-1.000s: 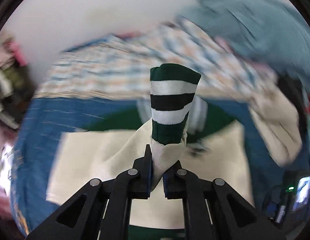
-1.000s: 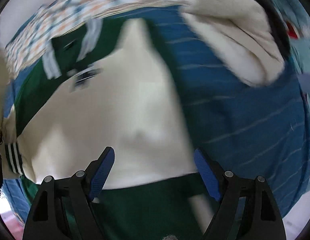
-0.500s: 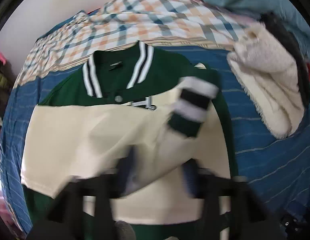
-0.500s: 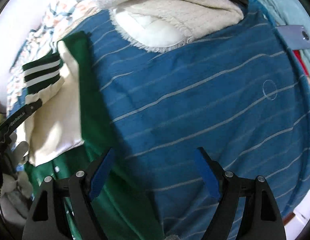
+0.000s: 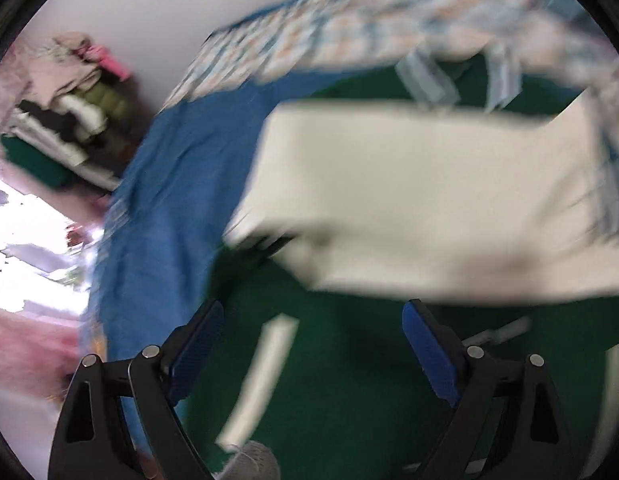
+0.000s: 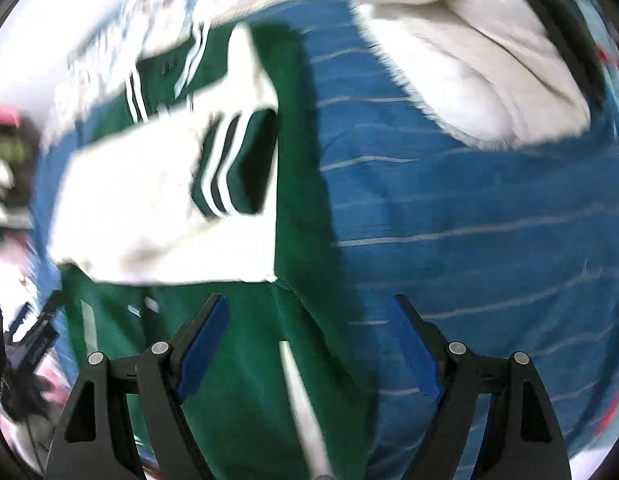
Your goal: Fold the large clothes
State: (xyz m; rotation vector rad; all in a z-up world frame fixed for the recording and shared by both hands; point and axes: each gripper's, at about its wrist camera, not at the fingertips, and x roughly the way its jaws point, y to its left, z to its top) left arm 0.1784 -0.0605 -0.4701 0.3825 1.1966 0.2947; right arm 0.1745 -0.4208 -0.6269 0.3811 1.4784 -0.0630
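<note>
Left wrist: left gripper (image 5: pixel 309 356) had just let the sleeve (image 5: pixel 429 200) go; jaws wide, empty, above the jacket (image 5: pixel 349 380).
Right wrist: right gripper (image 6: pixel 309 344) wide, empty; sleeve folded across jacket on bed (image 6: pixel 469 220).

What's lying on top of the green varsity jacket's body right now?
Both cream sleeves lie folded across the green jacket; one striped green cuff rests on top. They cover the chest, so its front cannot be seen. Under the jacket is the blue striped sheet.
</note>
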